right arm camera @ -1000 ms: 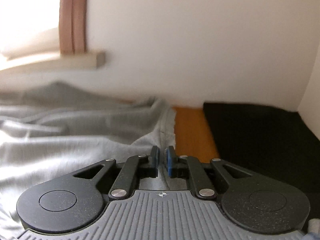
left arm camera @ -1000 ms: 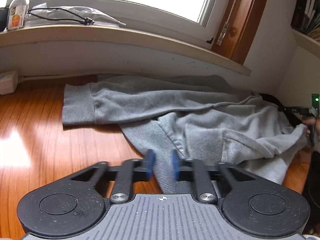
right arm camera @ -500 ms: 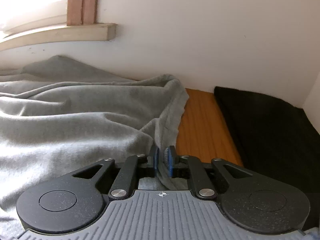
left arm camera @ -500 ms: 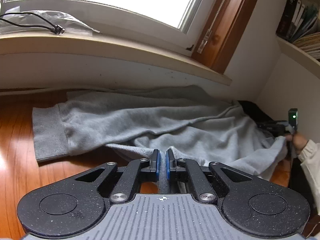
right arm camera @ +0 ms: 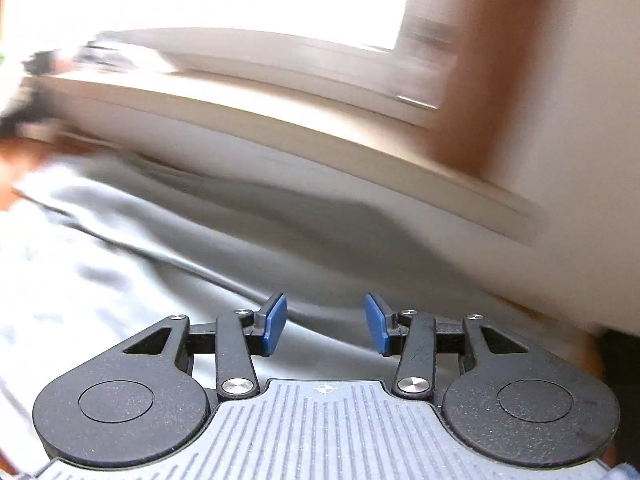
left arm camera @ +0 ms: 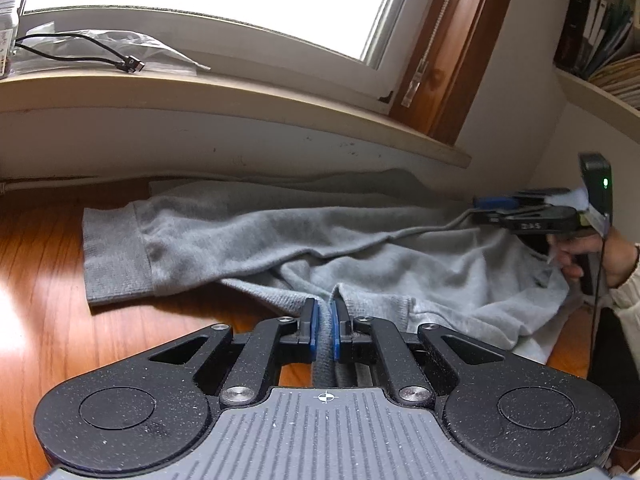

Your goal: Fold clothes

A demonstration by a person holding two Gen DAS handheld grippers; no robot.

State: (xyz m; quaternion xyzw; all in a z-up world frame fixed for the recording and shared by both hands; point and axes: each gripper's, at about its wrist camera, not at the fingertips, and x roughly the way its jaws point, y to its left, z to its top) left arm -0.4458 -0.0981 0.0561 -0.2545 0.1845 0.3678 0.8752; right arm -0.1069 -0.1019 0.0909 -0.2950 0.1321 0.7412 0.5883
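A grey sweatshirt is spread on the wooden desk below the sill, one ribbed cuff lying flat at its left end. The left gripper is held low and level at the sweatshirt's near edge, its jaws clenched on a ribbed fold of the fabric, which is drawn back between the blue pads. At the sweatshirt's far right end the right gripper is seen from the side, lifted above the cloth and pointed leftward; the right hand behind it is cut off by the frame edge. In the right wrist view that gripper is shown with its jaws released and spread wide, nothing between them, over the sweatshirt. This view is heavily motion-blurred, so the sill and the dark shapes at its left end are hard to make out. A cable lies on the sill.
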